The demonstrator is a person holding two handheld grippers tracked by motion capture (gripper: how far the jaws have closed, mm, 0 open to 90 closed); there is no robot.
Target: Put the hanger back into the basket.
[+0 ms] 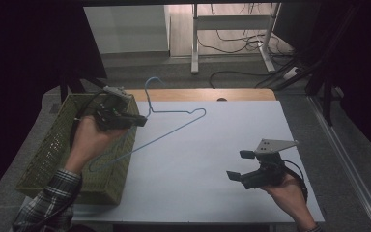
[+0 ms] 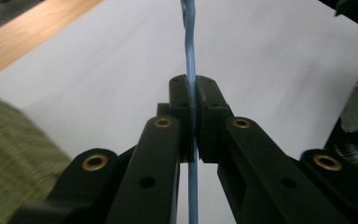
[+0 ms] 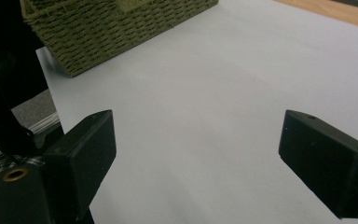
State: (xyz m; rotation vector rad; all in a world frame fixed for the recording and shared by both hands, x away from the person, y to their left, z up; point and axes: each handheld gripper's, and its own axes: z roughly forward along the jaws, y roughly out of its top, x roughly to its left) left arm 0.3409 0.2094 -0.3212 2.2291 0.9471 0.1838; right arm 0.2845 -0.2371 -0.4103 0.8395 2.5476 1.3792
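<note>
A light blue wire hanger (image 1: 174, 126) hangs above the white table top, its hook up at the back and its lower corner over the woven basket (image 1: 53, 145). My left gripper (image 1: 142, 120) is shut on the hanger's wire near the neck; in the left gripper view the blue wire (image 2: 189, 56) runs straight up between the closed pads (image 2: 182, 102). My right gripper (image 1: 239, 164) hovers low over the front right of the table, jaws wide open with nothing between its fingers (image 3: 81, 149).
The olive woven basket (image 3: 112, 28) stands along the table's left edge. A white sheet (image 1: 212, 159) covers most of the table, with a wooden strip (image 1: 241, 94) at the back. Desk legs and cables (image 1: 232, 43) lie on the floor beyond.
</note>
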